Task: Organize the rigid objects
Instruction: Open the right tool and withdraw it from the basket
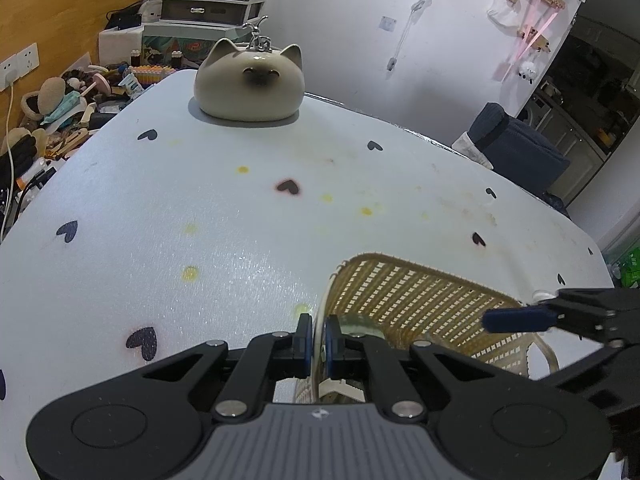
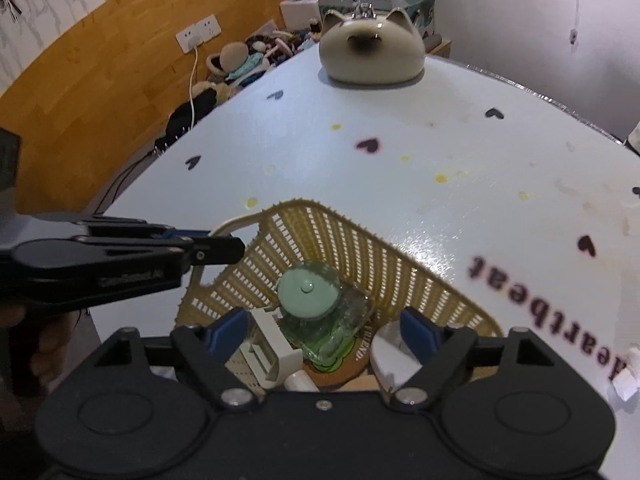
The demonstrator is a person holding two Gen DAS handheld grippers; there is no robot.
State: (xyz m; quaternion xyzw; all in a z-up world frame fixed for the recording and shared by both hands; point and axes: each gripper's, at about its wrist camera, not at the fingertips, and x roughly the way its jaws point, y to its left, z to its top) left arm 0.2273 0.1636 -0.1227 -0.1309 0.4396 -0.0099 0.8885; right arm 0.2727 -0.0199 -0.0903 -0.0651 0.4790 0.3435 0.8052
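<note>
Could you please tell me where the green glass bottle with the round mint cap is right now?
In the right wrist view the green glass bottle lies inside the woven basket, low in the centre, between a white plastic piece and a white object.

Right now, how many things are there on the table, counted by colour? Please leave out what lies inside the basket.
Cream: 1, the cat
Tan: 1, the basket
Total: 2 on the table
</note>
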